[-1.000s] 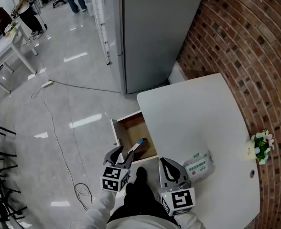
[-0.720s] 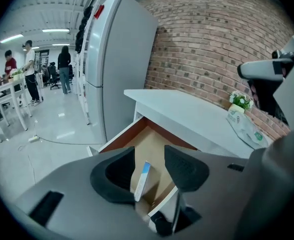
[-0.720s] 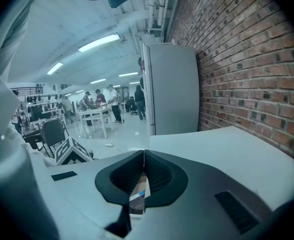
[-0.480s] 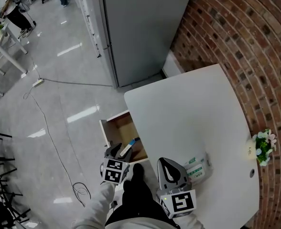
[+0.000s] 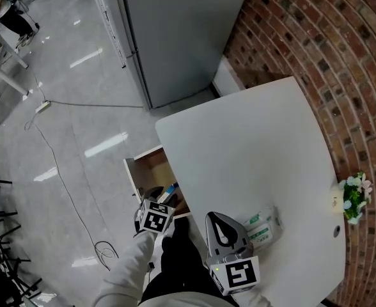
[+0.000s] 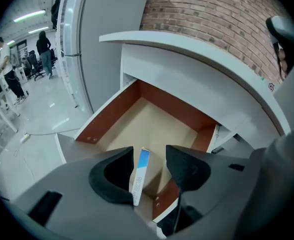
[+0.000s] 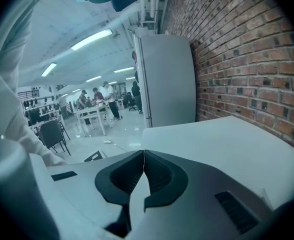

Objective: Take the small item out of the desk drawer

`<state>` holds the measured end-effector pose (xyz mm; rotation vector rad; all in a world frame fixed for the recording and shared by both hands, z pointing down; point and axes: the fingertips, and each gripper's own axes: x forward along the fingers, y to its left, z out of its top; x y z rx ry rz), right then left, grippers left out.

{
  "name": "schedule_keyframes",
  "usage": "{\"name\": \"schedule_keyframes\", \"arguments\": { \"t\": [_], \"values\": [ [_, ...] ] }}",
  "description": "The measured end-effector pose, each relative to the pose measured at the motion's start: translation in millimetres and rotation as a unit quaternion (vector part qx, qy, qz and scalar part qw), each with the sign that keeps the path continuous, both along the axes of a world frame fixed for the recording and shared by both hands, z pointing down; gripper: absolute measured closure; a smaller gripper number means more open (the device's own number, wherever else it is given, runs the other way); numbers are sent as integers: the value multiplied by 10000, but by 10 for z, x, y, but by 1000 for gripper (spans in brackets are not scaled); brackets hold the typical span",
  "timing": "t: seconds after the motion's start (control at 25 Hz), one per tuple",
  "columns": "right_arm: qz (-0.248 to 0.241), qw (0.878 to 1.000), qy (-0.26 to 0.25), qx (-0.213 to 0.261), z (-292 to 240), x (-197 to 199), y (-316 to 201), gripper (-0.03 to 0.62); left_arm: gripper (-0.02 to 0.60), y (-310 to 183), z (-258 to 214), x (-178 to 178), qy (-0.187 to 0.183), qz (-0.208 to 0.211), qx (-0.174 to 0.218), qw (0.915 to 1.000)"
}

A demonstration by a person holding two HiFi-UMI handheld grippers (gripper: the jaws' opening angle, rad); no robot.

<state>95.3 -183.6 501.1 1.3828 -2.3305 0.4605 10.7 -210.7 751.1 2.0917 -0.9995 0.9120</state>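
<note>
Judging by its look, the slim box (image 6: 139, 176), white with a blue end, was a light cardboard carton: stiff enough to pinch, easily crushed, and smooth on its faces. It stood tilted on end inside the open drawer (image 6: 107, 115), at the lower middle of the left gripper view, close to the near right corner. The best hold seemed to be across its two broad faces near the raised blue end, clear of the drawer wall.

The left gripper (image 6: 150, 154) pointed steeply down into the drawer mouth. Its jaws had just been opening and stood wide, the box seen between them but not pinched. The right gripper (image 7: 141, 156) hung at the lower middle of the head view over the desk (image 5: 252, 152), tipped gently down, its jaws closed together on nothing, just beside a packet (image 5: 263, 224).
</note>
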Motion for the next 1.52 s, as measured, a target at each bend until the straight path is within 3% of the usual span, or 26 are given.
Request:
{"name": "schedule_keyframes", "arguments": {
  "t": [0.84,1.2,1.44,1.52],
  "values": [
    [-33,9997,-20,-231,145,19,-89,566,364,105,957,19,-666,432,-1098,9908],
    [-166,9990,59,-413,195,-26,-74,568,408,114,1111,41,-804,574,-1236,9874],
    [-99,9990,101,-421,198,-8,-71,568,492,111,1127,60,-880,502,-1171,9879],
    [-85,9992,119,-361,191,-6,-77,566,494,110,1098,62,-853,493,-1145,9885]
  ]
}}
